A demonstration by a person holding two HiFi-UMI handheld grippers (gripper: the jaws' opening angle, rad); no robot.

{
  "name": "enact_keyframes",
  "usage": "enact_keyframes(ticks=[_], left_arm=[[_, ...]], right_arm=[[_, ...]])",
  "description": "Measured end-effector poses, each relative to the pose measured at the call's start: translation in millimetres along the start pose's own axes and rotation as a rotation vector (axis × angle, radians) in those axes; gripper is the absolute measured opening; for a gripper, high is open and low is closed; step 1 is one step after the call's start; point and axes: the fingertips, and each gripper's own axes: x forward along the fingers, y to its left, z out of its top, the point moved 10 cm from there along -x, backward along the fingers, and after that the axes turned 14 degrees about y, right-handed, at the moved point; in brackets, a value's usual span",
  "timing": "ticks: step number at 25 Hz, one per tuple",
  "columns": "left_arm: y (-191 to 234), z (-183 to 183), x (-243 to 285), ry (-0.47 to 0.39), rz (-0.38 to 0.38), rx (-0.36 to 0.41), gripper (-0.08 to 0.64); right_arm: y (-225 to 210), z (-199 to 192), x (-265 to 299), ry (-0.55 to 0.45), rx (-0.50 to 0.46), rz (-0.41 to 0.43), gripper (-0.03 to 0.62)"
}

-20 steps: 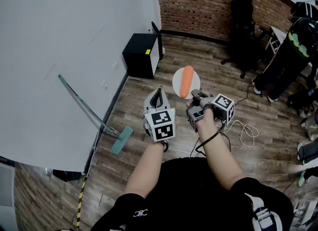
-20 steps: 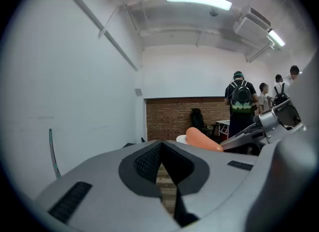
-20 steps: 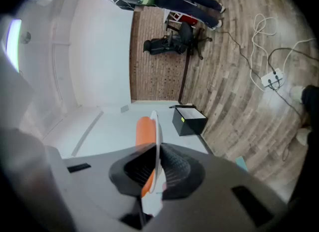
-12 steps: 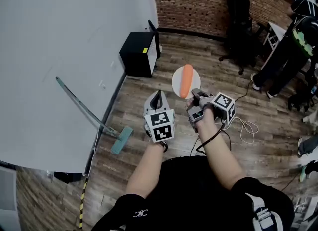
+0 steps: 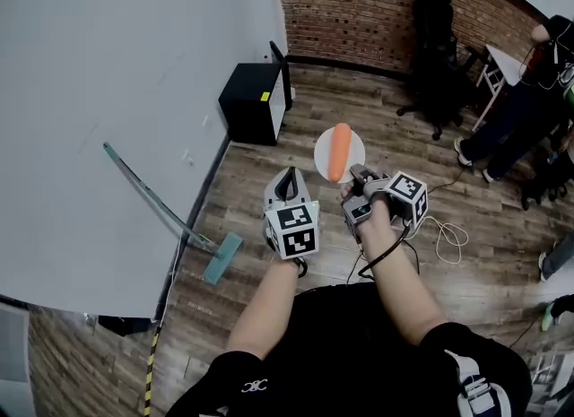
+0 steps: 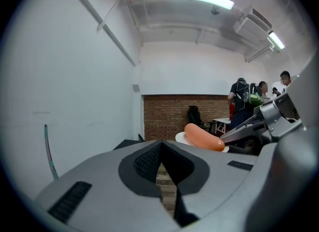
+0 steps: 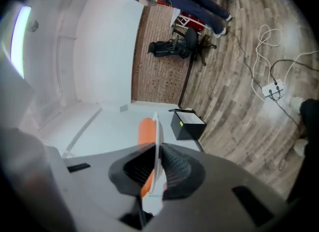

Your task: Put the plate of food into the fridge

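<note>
**Plate held in air, fridge ahead on floor**

Right claw (image 7: 155, 151): jaws clamped on the near rim of a white plate (image 5: 354, 149). In the right gripper view the plate shows edge-on between the pads. A sausage (image 5: 339, 151) lies along the plate, lengthwise away from the person. The plate is held out in front of the body, above the wood floor (image 5: 260, 178), resting on nothing.

Left claw (image 6: 160, 145): jaws together at the tips, nothing between them. It is held just beside the right claw, on its left, and does not touch the plate.

Small black fridge (image 5: 251, 101): stands on the floor against the white wall (image 5: 117, 92), ahead and to the left of the plate, well apart from it. Its door looks swung open at the right side.

Other: a mop (image 5: 220, 256) leans on the white wall to the left. White cable (image 5: 446, 238) on the floor at the right. Office chair (image 5: 435, 39) by the brick wall (image 5: 359, 3).
</note>
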Motion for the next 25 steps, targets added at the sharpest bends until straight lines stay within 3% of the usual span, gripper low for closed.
enact_keyframes(ticks=[9, 13, 16, 25], left_arm=[[1, -6, 28, 0.023, -0.027, 0.004, -0.005], [-11, -15, 55, 0.032, -0.002, 0.000, -0.005], [-28, -3, 85, 0.043, 0.021, -0.009, -0.005], [-114, 96, 186, 0.065, 0.069, -0.026, -0.005]], right_arm=[[-10, 12, 8, 0.013, -0.039, -0.025, 0.043], [-25, 38, 19, 0.033, -0.026, -0.004, 0.043], [-27, 76, 31, 0.061, -0.012, -0.005, 0.043], [23, 235, 56, 0.134, -0.038, -0.018, 0.044]])
